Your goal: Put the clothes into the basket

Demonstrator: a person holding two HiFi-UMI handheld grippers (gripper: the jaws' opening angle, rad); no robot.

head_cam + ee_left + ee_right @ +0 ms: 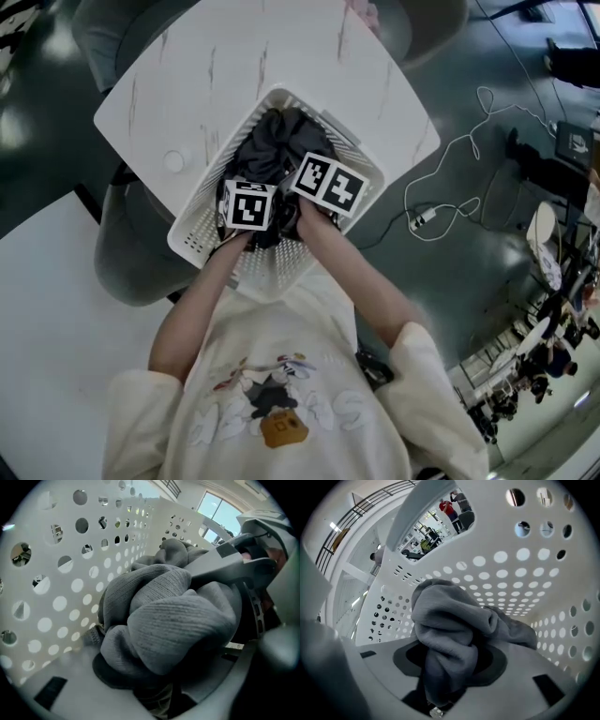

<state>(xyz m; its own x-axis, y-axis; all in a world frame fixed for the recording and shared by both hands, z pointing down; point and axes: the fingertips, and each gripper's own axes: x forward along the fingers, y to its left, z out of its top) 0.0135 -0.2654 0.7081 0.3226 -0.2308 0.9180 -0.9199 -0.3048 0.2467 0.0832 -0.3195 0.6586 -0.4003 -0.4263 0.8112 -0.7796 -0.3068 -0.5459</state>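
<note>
A white perforated basket (199,232) stands on a white table (281,47) and holds dark grey clothes (277,141). Both grippers reach down into its near end, side by side. My left gripper (250,210) is shut on a bunched grey ribbed garment (173,620), close to the basket wall (61,602). The right gripper (326,186) is also seen as grey housing (243,564) just beyond that bundle. In the right gripper view the garment (450,625) rises in a fold from between the jaws, pinched low down, with the dotted basket wall (525,583) behind. The fingertips themselves are hidden by cloth.
A small round object (173,161) lies on the table left of the basket. A grey chair (122,262) sits under the table's near-left edge, and a second white surface (47,309) is at lower left. A white cable (450,187) trails over the dark floor at right.
</note>
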